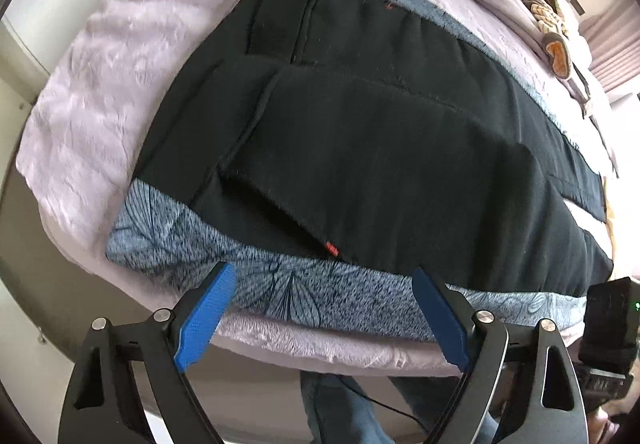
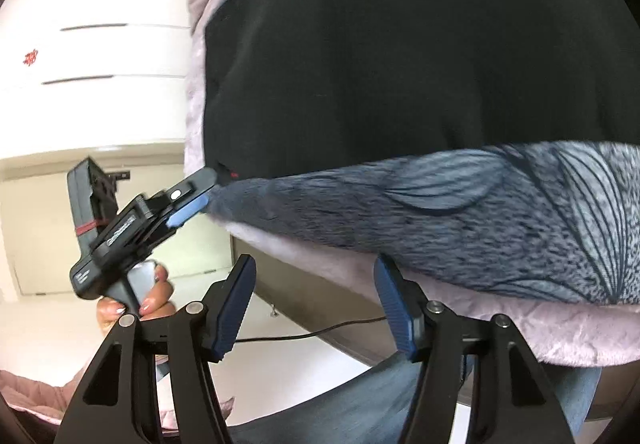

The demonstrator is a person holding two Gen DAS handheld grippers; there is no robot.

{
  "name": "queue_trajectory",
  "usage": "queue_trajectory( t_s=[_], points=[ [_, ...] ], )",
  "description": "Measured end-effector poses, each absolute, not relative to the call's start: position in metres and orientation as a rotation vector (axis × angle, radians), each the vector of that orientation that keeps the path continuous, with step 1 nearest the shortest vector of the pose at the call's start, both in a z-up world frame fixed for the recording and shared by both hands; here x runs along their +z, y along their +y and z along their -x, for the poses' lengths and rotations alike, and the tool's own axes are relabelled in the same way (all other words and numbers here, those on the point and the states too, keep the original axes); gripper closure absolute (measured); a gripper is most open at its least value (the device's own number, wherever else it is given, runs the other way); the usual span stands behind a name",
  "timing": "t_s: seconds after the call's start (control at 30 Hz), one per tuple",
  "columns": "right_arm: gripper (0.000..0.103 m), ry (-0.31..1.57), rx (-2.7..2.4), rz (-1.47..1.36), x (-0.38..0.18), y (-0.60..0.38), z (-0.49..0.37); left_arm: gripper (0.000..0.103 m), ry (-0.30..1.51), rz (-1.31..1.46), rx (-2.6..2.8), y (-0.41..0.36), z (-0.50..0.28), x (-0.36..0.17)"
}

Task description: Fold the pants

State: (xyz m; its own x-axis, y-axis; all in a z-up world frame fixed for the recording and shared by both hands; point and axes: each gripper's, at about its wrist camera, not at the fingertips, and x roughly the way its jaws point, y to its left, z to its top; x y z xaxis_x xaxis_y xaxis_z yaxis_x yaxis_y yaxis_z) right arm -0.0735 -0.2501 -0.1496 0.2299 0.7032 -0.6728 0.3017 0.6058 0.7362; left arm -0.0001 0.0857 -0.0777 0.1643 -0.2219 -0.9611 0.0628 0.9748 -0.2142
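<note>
Black pants (image 1: pixel 380 123) lie spread flat on a blue-grey leaf-patterned cloth (image 1: pixel 280 284), which covers a lilac plush blanket (image 1: pixel 100 83) on a bed. A small red tag (image 1: pixel 331 248) marks the pants' near hem. My left gripper (image 1: pixel 323 276) hovers open over the cloth's near edge, just short of that hem, with nothing between its blue pads. In the right wrist view the pants (image 2: pixel 400 43) fill the top. My right gripper (image 2: pixel 316 264) stands open below the bed edge, empty. The left gripper's blue fingertip (image 2: pixel 188 211) sits by the pants' corner.
A hand (image 2: pixel 156 292) holds the left tool's handle. White drawers (image 2: pixel 120 43) stand beyond the bed's end. A cable (image 2: pixel 320 332) runs across the pale floor. Jeans-clad legs (image 1: pixel 340 412) stand against the bed. Plush toys (image 1: pixel 548 15) lie at the far side.
</note>
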Motion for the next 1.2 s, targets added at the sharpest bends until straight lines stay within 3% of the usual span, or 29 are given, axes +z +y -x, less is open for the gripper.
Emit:
queue_trajectory(
  t_s=[0.3, 0.5, 0.73, 0.77, 0.8, 0.87, 0.93, 0.97, 1.0, 1.03, 1.07, 1.2],
  points=[
    [0.037, 1.283, 0.336, -1.045, -0.157, -0.273, 0.075, 0.011, 1.427, 0.245, -0.225, 0.101, 0.019, -0.075],
    [0.038, 1.156, 0.378, -1.123, -0.125, -0.285, 0.047, 0.011, 1.448, 0.469, -0.228, 0.11, 0.028, -0.078],
    [0.038, 1.158, 0.406, -1.093, -0.112, -0.287, 0.041, 0.011, 1.418, 0.605, -0.131, 0.112, 0.006, -0.092],
    [0.038, 1.166, 0.407, -1.089, -0.113, -0.286, 0.043, 0.014, 1.414, 0.613, -0.118, 0.115, 0.003, -0.094],
    [0.038, 1.174, 0.404, -1.091, -0.115, -0.283, 0.042, 0.027, 1.409, 0.619, -0.104, 0.118, 0.0, -0.094],
    [0.038, 1.187, 0.386, -1.106, -0.122, -0.287, 0.049, 0.039, 1.425, 0.614, -0.082, 0.121, -0.006, -0.1],
    [0.038, 1.203, 0.348, -1.151, -0.134, -0.292, 0.054, 0.059, 1.439, 0.586, -0.053, 0.124, -0.007, -0.107],
    [0.049, 1.203, 0.327, -1.194, -0.14, -0.296, 0.057, 0.073, 1.45, 0.562, -0.043, 0.124, -0.007, -0.109],
    [0.061, 1.195, 0.309, -1.259, -0.147, -0.301, 0.06, 0.078, 1.452, 0.548, -0.042, 0.126, -0.006, -0.11],
    [0.085, 1.194, 0.283, -1.314, -0.154, -0.305, 0.062, 0.081, 1.445, 0.552, -0.045, 0.129, -0.005, -0.108],
    [0.096, 1.188, 0.253, -1.356, -0.157, -0.311, 0.063, 0.085, 1.43, 0.552, -0.049, 0.131, -0.005, -0.101],
    [0.097, 1.149, 0.261, -1.302, -0.133, -0.321, 0.058, 0.085, 1.347, 0.456, -0.1, 0.125, -0.011, -0.059]
  ],
)
